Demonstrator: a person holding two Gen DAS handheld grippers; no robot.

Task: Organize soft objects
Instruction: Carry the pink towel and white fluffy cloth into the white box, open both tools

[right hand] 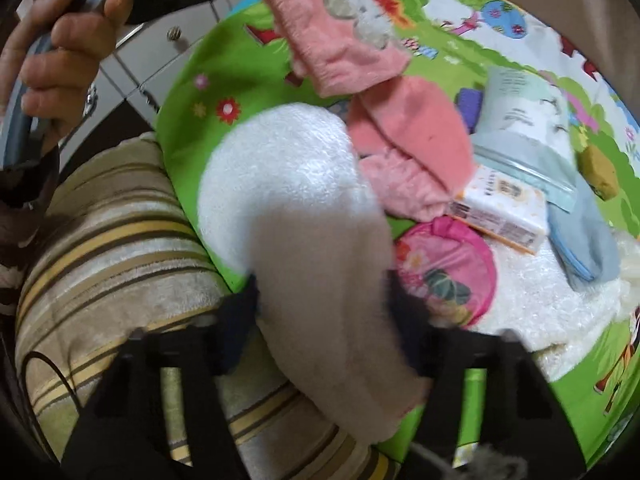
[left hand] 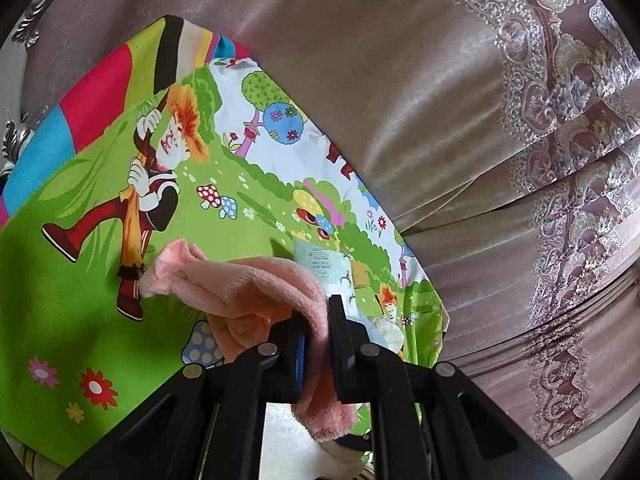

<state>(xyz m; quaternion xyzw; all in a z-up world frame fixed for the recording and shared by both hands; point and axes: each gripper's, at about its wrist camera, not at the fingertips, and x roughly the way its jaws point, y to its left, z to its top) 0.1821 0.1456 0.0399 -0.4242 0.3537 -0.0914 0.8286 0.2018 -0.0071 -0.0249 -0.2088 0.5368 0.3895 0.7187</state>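
In the left wrist view my left gripper [left hand: 318, 322] is shut on a pink fluffy sock [left hand: 240, 284], which drapes over the jaws above a green cartoon-print sheet [left hand: 80, 288]. The right wrist view shows that same pink sock [right hand: 320, 28] hanging at the top, below a hand [right hand: 60, 52] holding the left gripper. My right gripper [right hand: 322, 308] points steeply down, its blurred fingers pressed against both sides of a white fluffy sock [right hand: 288, 184] that fills the gap. A second pink sock [right hand: 412, 136] lies on the sheet just beyond.
A tissue pack [right hand: 500, 208], a pink round pouch [right hand: 444, 268], a zip bag [right hand: 524, 120], a light blue cloth [right hand: 580, 236] and white fleece [right hand: 540, 296] crowd the right. A striped plush cushion [right hand: 120, 240] lies left. A mauve sofa back [left hand: 400, 100] rises behind.
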